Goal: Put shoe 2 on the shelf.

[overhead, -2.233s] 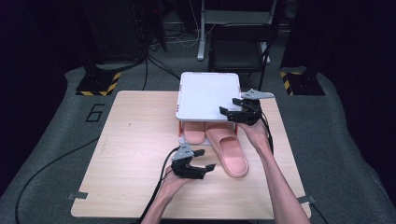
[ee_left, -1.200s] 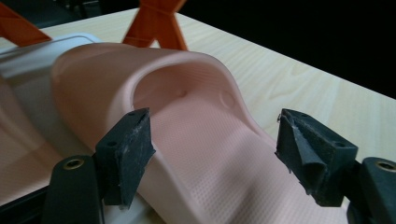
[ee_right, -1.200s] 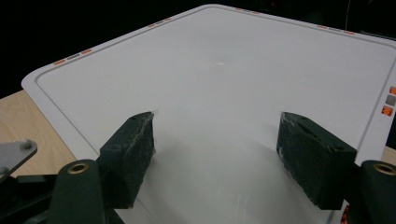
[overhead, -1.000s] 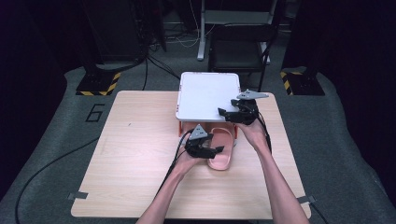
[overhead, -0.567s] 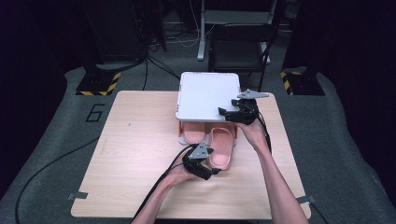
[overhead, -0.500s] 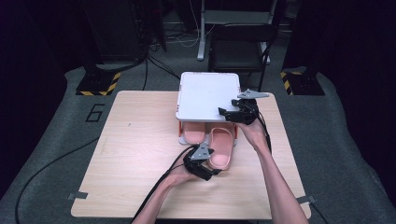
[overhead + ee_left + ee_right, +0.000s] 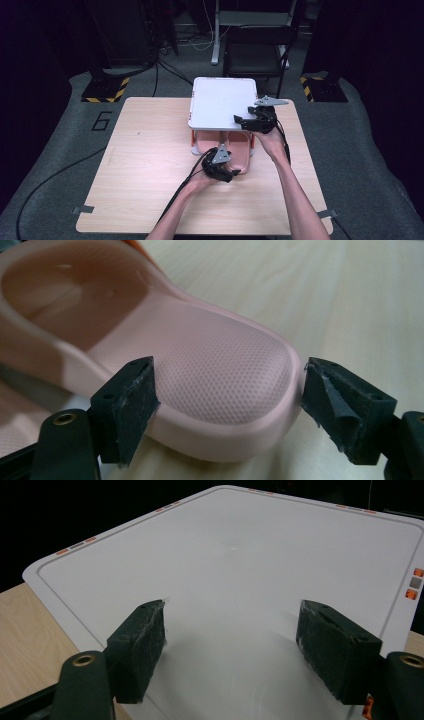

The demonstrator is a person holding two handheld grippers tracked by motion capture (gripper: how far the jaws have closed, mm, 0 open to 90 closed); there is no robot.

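Observation:
A pink slipper [image 7: 240, 151] lies on the table with its toe under a white shelf [image 7: 220, 100] on orange legs. My left gripper [image 7: 231, 173] is at the slipper's heel. In the left gripper view the heel [image 7: 220, 385] sits between the jaws of the left gripper [image 7: 227, 405]. They have just been closing; one pad is at the rim and the other stands a little off it. A second pink slipper [image 7: 209, 142] lies beside the first under the shelf. My right gripper [image 7: 243, 121] rests open on the shelf top [image 7: 240, 555], pads [image 7: 142, 645] wide apart.
The wooden table [image 7: 145, 165] has bare room to the left of the shelf and in front of it. Cables trail from both grippers to the near edge. A chair and black stands are on the floor behind the table.
The slipper went from lying slantwise on the open table to lying straight with its toe under the shelf. The left gripper drew back towards the person, then came forward to the heel. The right gripper stayed put.

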